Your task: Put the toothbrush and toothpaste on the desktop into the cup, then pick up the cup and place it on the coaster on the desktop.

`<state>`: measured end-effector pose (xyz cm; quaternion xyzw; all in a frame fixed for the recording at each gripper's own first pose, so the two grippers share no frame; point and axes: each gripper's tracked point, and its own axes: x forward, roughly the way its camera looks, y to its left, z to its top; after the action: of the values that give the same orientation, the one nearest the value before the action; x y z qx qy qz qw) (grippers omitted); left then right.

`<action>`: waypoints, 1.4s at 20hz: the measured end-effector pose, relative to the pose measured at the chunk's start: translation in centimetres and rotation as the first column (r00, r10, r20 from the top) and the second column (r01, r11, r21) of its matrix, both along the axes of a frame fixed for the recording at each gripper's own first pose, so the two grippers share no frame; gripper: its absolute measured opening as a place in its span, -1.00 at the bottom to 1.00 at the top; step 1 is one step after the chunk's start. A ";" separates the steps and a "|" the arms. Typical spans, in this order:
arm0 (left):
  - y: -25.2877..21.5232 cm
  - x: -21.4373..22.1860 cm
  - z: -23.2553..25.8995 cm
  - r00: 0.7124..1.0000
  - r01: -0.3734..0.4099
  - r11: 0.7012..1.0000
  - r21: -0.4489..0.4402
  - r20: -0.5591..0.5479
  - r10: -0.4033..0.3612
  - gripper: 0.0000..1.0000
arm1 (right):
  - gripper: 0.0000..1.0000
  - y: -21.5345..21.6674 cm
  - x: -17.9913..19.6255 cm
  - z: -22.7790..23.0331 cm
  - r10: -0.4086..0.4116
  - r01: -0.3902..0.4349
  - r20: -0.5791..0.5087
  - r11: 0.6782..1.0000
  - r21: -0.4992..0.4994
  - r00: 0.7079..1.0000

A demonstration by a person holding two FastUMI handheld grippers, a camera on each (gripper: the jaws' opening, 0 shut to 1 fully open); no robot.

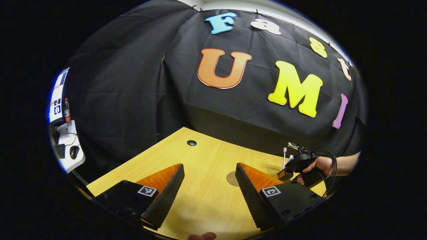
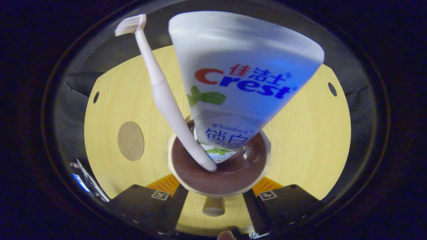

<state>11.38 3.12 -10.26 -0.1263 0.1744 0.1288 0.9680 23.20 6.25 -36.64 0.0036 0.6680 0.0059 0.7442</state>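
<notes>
1. Since the toothbrush point(image 2: 166, 100) and toothpaste point(image 2: 240, 76) already stand in the cup point(image 2: 218, 173), the right gripper point(image 2: 217, 200) straddles its handle, fingers apparently not yet closed.
2. Coaster point(image 2: 130, 141) lies left of those fingers.
3. Left gripper point(image 1: 208, 186) hangs wide, empty, apart.

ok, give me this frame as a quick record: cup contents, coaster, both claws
cup: on the desk, between the right claw's fingers, handle toward the camera
cup contents: toothbrush and toothpaste, both standing in it
coaster: bare, beside the cup
right claw: astride the cup, contact unclear
left claw: open, holding nothing, above the desk
stage: cup not yet on the coaster
</notes>
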 end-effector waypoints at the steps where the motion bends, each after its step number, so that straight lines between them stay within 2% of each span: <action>1: 0.2 -0.2 0.0 1.000 -0.001 1.000 0.003 -0.002 0.001 1.00 | 0.41 -0.1 0.1 -0.1 -0.009 0.009 0.000 1.000 -0.008 1.000; 2: 0.3 -0.5 0.0 1.000 -0.003 1.000 0.009 -0.005 0.003 0.96 | 0.24 -0.1 0.2 -0.2 -0.017 0.017 -0.002 1.000 -0.005 1.000; 10: 0.3 -1.1 0.2 1.000 0.015 1.000 0.025 -0.020 -0.015 0.96 | 0.11 -0.4 -0.2 -0.1 0.001 -0.001 0.003 1.000 -0.026 1.000; 12: 0.2 -1.4 0.4 1.000 0.024 0.999 0.025 -0.021 -0.023 0.96 | 0.01 -0.4 -0.4 0.0 -0.009 0.009 0.000 1.000 -0.018 1.000; 13: 0.2 -1.6 0.4 0.999 0.026 0.999 0.026 -0.020 -0.025 0.96 | -0.08 -0.4 -0.2 0.2 -0.027 0.027 0.002 1.000 -0.016 1.000; 14: 0.2 -1.7 0.4 0.999 0.026 0.999 0.028 -0.019 -0.026 0.96 | -0.47 -0.6 -0.4 0.0 -0.022 0.022 0.000 1.000 -0.016 1.000; 16: 0.4 -2.2 0.3 0.999 0.026 0.999 0.030 -0.023 -0.026 0.96 | -0.46 -0.5 -0.4 0.1 -0.007 0.007 0.001 1.000 -0.010 1.000; 19: 0.9 -2.6 0.2 0.999 0.024 0.999 0.042 -0.031 -0.023 0.96 | -0.47 -0.4 -0.6 0.0 -0.027 0.027 0.010 1.000 0.003 1.000; 23: 1.1 -3.0 0.1 0.999 0.030 0.999 0.038 -0.031 -0.029 0.96 | -0.46 -0.2 -1.0 0.2 0.001 0.000 0.056 1.000 -0.027 0.998; 28: 1.2 -3.7 0.2 0.999 0.035 0.999 0.035 -0.023 -0.034 0.96 | -0.53 0.1 -0.8 0.3 0.008 -0.007 0.066 1.000 -0.012 0.998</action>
<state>7.73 4.33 -10.11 -0.1049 0.1850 0.1164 0.9702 22.35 6.32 -36.31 -0.0033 0.6430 0.0048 0.7658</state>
